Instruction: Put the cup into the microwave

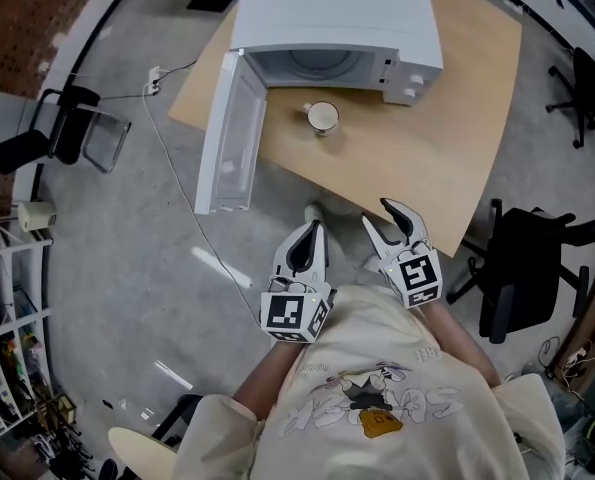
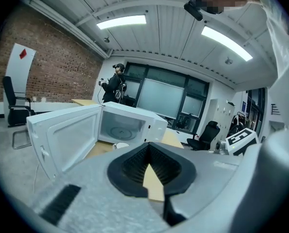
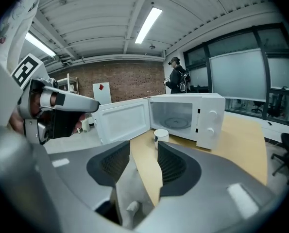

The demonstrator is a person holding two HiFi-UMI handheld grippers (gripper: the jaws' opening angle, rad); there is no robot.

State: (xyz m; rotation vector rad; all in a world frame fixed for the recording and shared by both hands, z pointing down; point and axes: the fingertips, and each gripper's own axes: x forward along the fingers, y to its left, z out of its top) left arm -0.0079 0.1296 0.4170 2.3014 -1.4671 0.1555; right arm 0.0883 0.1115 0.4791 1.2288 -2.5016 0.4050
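A white cup (image 1: 322,117) stands upright on the wooden table (image 1: 447,148), just in front of the white microwave (image 1: 337,18). The microwave's door (image 1: 232,138) hangs wide open to the left, and its turntable (image 2: 119,131) is bare. Both grippers hover over the floor short of the table's near edge, well away from the cup. My left gripper (image 1: 314,230) has its tips together and holds nothing (image 2: 148,147). My right gripper (image 1: 389,218) stands open with nothing between its fingers (image 3: 143,147); the cup (image 3: 161,135) shows beyond them.
A black office chair (image 1: 537,268) stands right of the table's near corner, and another chair (image 1: 62,128) stands far left. A cable (image 1: 177,178) trails across the grey floor under the open door. A wire shelf (image 1: 7,348) is at the left edge. A person (image 3: 177,79) stands far behind the table.
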